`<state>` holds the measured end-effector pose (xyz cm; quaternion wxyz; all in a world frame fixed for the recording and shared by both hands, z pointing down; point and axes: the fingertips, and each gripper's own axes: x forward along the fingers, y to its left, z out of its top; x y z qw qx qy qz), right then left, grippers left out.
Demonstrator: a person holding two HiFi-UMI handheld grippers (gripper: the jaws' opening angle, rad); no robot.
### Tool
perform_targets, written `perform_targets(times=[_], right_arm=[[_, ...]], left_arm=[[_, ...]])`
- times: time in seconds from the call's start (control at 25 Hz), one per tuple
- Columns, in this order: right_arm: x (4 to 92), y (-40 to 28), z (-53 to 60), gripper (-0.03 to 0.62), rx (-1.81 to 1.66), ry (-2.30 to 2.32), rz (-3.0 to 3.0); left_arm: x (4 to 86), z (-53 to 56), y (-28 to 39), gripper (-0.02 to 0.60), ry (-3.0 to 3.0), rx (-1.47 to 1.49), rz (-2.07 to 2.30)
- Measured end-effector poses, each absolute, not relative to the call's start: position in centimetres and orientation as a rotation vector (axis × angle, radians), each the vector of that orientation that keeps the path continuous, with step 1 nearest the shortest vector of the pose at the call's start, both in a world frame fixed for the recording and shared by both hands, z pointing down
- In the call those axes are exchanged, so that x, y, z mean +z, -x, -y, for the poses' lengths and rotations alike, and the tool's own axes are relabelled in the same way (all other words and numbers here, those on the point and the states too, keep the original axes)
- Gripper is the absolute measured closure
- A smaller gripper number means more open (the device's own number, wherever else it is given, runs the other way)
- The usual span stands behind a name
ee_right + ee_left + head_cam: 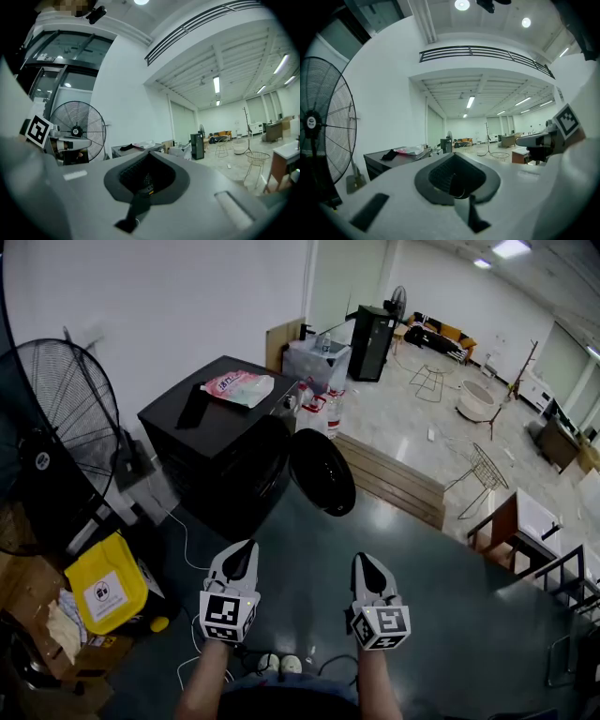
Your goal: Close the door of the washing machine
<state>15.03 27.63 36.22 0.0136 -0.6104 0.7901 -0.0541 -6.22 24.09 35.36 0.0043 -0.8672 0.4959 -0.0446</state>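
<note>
The black washing machine (220, 451) stands ahead and to the left, its round dark door (322, 472) swung open toward the right. A pink bag (239, 385) and a black item (192, 409) lie on its top. My left gripper (239, 559) and right gripper (367, 570) hover side by side near me, well short of the door, both shut and holding nothing. The left gripper view shows its closed jaws (457, 176) with the washing machine (393, 161) far off at the left. In the right gripper view the closed jaws (146, 178) point past the washing machine (133, 150).
A large standing fan (56, 456) and a yellow container (105, 589) are at the left. Wooden planks (394, 479) lie on the floor right of the door. A wire basket (483, 470) and a table (516, 521) stand further right. Boxes and bottles (319, 362) sit behind the machine.
</note>
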Motion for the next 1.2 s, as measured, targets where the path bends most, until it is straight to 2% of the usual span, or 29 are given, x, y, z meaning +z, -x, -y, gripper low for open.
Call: perform_targets(times=[1.08,1.12,1.2], right_arm=[[37.4,-13.5,-25.9,0.580,-0.171,1.929,-2.380],[37.5,-13.3,-25.6,0.578,-0.176,1.920,-2.384],[37.6,-12.9,-25.0,0.510,-0.189,1.903,-2.389]], left_arm=[[36.8,-22.0,10.8,0.575,2.739,-0.143,-1.561],[36.8,-21.7,11.0,0.575,2.737,-0.140,-1.560],[36.7,-21.2,11.5,0.575,2.731,-0.135,-1.559]])
